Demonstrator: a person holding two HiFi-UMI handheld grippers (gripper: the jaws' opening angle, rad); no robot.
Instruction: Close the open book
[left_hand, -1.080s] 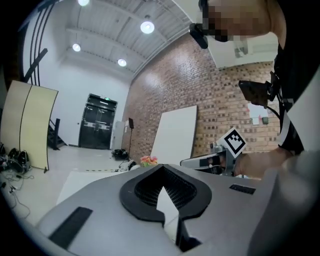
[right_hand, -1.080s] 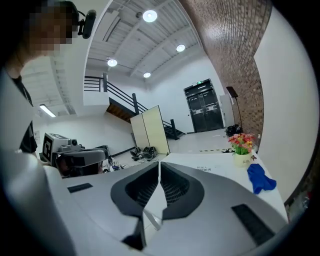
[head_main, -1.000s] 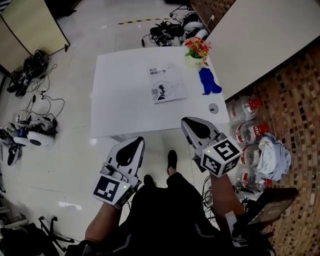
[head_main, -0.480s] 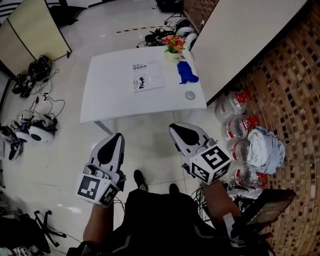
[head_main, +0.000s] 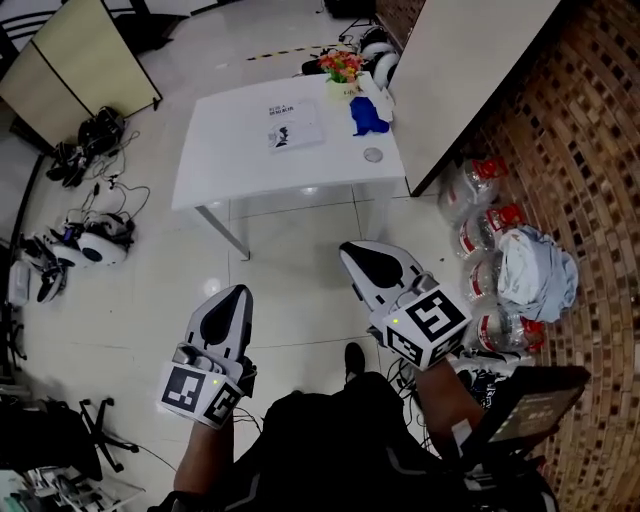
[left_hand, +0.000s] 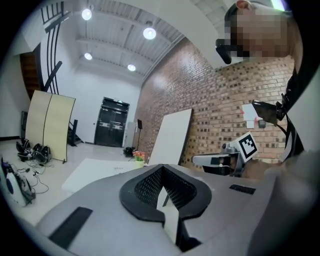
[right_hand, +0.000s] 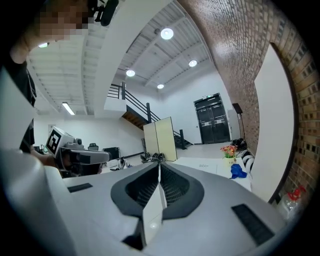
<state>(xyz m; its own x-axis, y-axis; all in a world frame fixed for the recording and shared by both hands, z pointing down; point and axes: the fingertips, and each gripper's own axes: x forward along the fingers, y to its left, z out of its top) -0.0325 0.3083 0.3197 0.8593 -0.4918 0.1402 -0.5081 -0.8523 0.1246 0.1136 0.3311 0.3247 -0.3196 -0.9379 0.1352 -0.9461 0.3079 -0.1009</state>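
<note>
On table (head_main: 240, 165) — one book (head_main: 282, 126), one flower pot (head_main: 341, 70).

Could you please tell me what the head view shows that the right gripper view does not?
Only the head view: the marker cube on the right gripper, the person's shoe, a small round object on the white table. Only the right gripper view: ceiling lights, a staircase, black double doors. Both: the table, flowers, blue object, folding screen and left gripper.
</note>
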